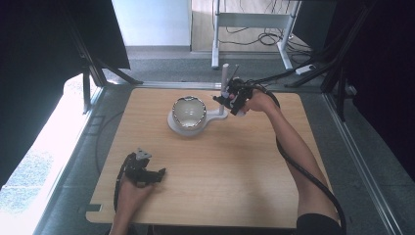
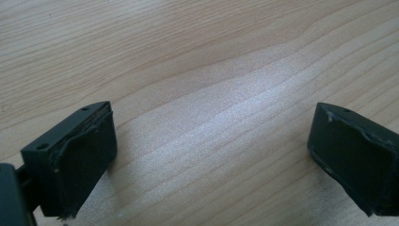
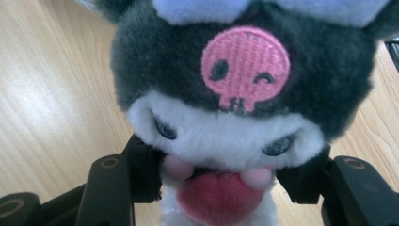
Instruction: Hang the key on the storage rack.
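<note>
A plush toy (image 3: 235,99) with a dark grey hood, a pink skull patch and a white face sits between the jaws of my right gripper (image 3: 221,181), which is shut on its body. In the high view the right gripper (image 1: 234,96) is raised over the far side of the table, just right of a shiny bowl (image 1: 188,110) on a white stand (image 1: 215,117); the plush is mostly hidden there. My left gripper (image 1: 155,175) rests low at the near left of the wooden table (image 1: 220,166). It stands open (image 2: 211,150) with bare wood between its jaws.
A white upright post (image 1: 225,78) rises from the stand behind the bowl. The table's far edge lies close behind the right gripper. Beyond it are a grey floor, cables and a white desk frame (image 1: 254,22). Dark curtains hang on both sides.
</note>
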